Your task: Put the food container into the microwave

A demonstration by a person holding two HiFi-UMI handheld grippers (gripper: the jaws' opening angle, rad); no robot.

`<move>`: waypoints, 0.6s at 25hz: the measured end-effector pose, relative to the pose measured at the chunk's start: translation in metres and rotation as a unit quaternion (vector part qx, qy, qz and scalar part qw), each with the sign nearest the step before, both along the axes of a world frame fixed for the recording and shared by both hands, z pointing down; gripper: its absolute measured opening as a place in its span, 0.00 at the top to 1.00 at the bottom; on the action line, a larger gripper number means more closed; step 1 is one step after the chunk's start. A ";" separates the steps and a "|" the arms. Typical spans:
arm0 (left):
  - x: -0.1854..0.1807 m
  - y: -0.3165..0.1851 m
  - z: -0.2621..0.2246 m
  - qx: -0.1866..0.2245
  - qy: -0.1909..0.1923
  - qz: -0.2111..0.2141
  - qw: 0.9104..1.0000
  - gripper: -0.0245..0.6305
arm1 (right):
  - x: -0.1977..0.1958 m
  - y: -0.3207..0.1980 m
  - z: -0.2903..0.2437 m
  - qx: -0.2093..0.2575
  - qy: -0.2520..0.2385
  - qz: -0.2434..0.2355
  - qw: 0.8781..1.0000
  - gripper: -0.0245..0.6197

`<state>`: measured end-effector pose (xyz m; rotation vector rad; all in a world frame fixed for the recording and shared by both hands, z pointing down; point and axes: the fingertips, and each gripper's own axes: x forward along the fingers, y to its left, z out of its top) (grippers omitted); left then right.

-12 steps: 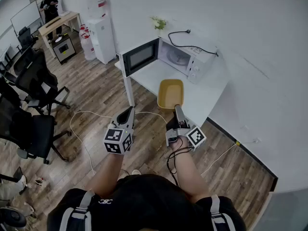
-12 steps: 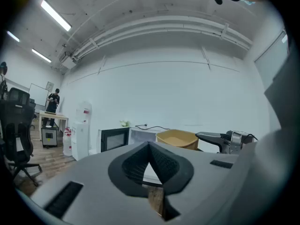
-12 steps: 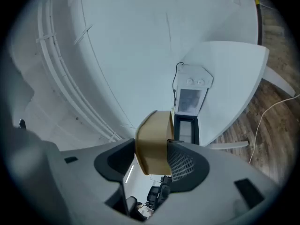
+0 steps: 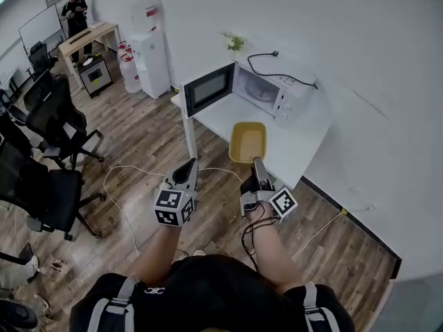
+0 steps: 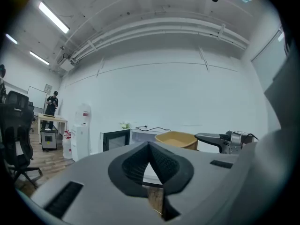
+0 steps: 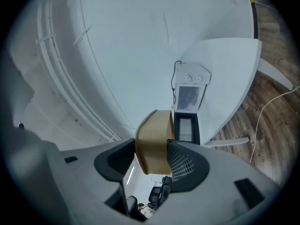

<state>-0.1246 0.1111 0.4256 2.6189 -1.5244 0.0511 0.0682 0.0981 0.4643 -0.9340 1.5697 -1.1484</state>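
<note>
A yellow food container [image 4: 248, 142] hangs over the white table [image 4: 304, 140], with my right gripper [image 4: 257, 164] shut on its near rim. In the right gripper view the container [image 6: 153, 142] is pinched between the jaws, turned on its side. The white microwave [image 4: 271, 92] stands at the table's back with its door [image 4: 210, 88] swung open to the left, and it also shows ahead in the right gripper view [image 6: 190, 97]. My left gripper [image 4: 187, 173] floats left of the table over the floor, shut and empty. Its pads [image 5: 150, 149] meet at the tip.
Black office chairs [image 4: 48, 116] stand to the left. A white water dispenser [image 4: 154, 61] stands by the back wall. A white cable [image 4: 131, 175] runs across the wooden floor. A small plant [image 4: 234, 41] sits behind the microwave. A person [image 4: 75, 9] stands by a far desk.
The whole view has shifted a little down and right. The right gripper keeps its hold on the container near the table's front edge, and the left gripper has edged right.
</note>
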 end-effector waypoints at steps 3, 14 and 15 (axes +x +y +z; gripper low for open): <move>-0.009 -0.003 0.002 -0.005 0.009 0.000 1.000 0.96 | -0.006 -0.002 0.001 -0.003 -0.016 0.004 1.000 0.61; -0.036 -0.022 0.014 0.001 0.001 0.020 1.000 0.96 | -0.030 -0.015 0.011 -0.005 -0.013 0.025 1.000 0.61; -0.038 -0.023 0.015 0.003 -0.001 0.024 1.000 0.96 | -0.033 -0.016 0.012 -0.003 -0.015 0.029 0.999 0.61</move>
